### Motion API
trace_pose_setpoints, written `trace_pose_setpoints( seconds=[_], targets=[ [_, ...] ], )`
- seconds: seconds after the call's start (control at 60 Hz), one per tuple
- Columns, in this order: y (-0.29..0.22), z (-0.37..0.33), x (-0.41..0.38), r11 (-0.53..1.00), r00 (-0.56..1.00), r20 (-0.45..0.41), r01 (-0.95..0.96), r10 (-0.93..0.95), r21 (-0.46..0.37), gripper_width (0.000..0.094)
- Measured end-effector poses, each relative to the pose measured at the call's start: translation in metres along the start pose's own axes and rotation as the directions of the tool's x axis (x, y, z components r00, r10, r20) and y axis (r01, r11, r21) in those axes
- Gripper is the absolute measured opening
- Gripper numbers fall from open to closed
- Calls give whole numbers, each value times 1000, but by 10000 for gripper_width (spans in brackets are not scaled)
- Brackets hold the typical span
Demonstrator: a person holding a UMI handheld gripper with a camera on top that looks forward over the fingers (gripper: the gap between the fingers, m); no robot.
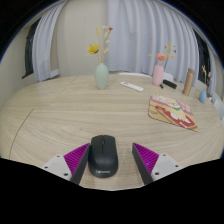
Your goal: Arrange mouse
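Mouse (103, 157) sits between the spread fingers (76, 160) on the table (60, 115), gaps both sides, long axis running near-far

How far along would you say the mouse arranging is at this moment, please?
Early stage. Done: the gripper has reached the black mouse, which sits between the open fingers on the wooden table. In hand: lining up the grasp; gaps show at both pads, so nothing is clamped. Left: closing on the mouse and placing it; the target spot is not evident.
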State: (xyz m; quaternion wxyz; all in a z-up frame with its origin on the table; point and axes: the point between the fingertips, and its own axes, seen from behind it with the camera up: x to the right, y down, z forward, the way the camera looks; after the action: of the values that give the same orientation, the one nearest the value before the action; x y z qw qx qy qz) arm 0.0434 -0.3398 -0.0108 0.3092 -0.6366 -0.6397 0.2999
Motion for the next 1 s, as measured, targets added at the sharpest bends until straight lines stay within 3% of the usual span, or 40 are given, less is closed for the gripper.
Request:
trace_pose_setpoints(
  seconds=[0.1,0.167,0.217,0.367,0.517,0.667,0.8,0.883,1.0],
  targets=[
    [-2,4,0,1000,1000,6,-12,12,-10,829],
    [-3,5,-4,1000,1000,18,1,-1,-8,672],
    [-3,5,-6,1000,1000,19,11,-11,-7,483],
    [-3,4,-6,999,1000,25,-5,6,-37,366],
    [-33,-19,-2,998,997,66,-46,49,-48,363],
    [-136,-44,43,995,996,50,-76,73,70,363],
    [-211,-27,124,983,993,-24,-109,114,148,364],
    [-221,4,188,984,987,-114,-98,115,147,362],
    [-186,62,235,984,979,-105,-165,172,72,361]
  ],
)
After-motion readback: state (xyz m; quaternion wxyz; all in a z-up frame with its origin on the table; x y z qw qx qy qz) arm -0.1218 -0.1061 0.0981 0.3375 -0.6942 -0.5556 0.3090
